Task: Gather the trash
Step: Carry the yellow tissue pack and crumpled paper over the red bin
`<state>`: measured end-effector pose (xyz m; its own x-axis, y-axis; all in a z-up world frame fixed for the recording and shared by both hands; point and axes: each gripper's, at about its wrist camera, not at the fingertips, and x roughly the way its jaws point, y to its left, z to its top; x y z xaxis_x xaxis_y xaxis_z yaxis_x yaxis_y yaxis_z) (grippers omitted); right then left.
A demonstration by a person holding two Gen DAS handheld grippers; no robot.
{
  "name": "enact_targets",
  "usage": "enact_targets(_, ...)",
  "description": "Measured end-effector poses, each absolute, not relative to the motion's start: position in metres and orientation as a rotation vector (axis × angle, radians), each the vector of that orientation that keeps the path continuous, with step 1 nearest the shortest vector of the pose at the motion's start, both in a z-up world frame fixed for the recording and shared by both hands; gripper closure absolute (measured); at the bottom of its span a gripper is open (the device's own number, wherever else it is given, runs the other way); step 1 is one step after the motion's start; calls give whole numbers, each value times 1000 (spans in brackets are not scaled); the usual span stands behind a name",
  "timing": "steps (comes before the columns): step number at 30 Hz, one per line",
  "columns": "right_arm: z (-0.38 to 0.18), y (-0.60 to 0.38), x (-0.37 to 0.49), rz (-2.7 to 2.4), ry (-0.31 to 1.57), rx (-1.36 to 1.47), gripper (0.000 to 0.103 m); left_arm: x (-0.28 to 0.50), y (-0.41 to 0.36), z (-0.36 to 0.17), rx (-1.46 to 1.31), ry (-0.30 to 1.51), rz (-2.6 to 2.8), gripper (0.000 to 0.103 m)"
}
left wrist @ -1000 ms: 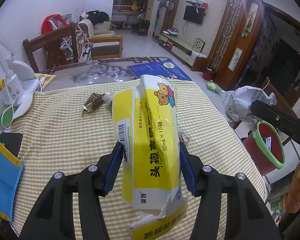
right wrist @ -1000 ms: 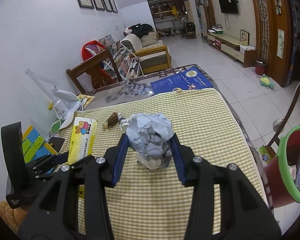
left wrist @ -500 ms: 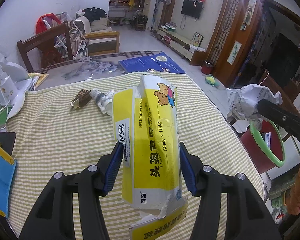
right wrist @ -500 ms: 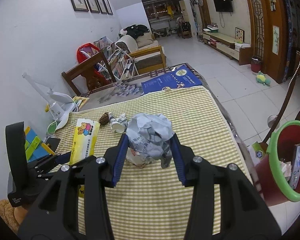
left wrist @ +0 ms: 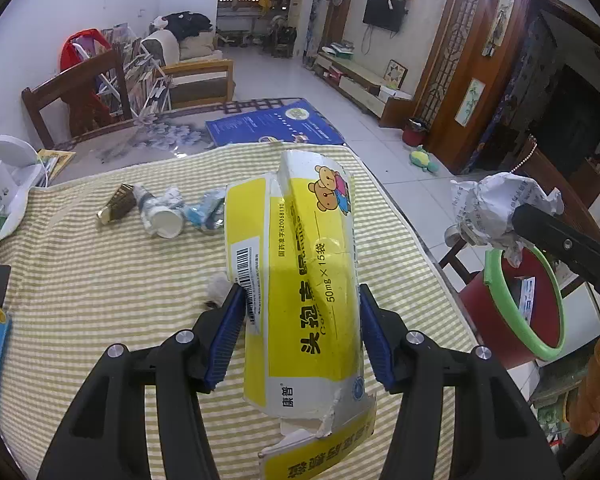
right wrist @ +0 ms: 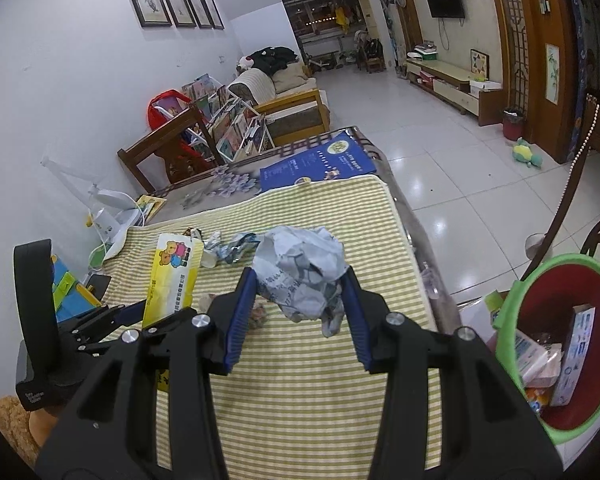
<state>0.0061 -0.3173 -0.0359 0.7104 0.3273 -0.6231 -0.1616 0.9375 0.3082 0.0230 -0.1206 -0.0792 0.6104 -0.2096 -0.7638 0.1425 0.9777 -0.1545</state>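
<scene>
My left gripper [left wrist: 302, 312] is shut on a torn yellow and white medicine box [left wrist: 304, 280], held above the striped tablecloth [left wrist: 100, 300]. The same box [right wrist: 174, 276] shows at the left of the right wrist view. My right gripper [right wrist: 300, 292] is shut on a crumpled ball of printed paper [right wrist: 300, 268], which also appears at the right of the left wrist view as the paper ball [left wrist: 492, 208]. A red bin with a green rim [right wrist: 556, 344] stands off the table's right edge with boxes inside; the bin [left wrist: 516, 304] lies below the paper ball.
More litter lies on the cloth: a small brown wrapper [left wrist: 118, 206], a crushed white paper cup [left wrist: 162, 216] and a bluish wrapper [left wrist: 206, 212]. A white desk lamp [left wrist: 8, 176] stands at the left edge, a blue booklet [left wrist: 276, 128] at the far end.
Both grippers have slid toward the table's right side with their loads. The red bin has grown larger in the right wrist view, and the cup and bluish wrapper have come into sight.
</scene>
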Motion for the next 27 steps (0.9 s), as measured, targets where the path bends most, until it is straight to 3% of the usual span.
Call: enact_targets(27, -42, -440, -3, 267, 715, 300, 61, 11, -251, -70, -36, 902, -223, 49)
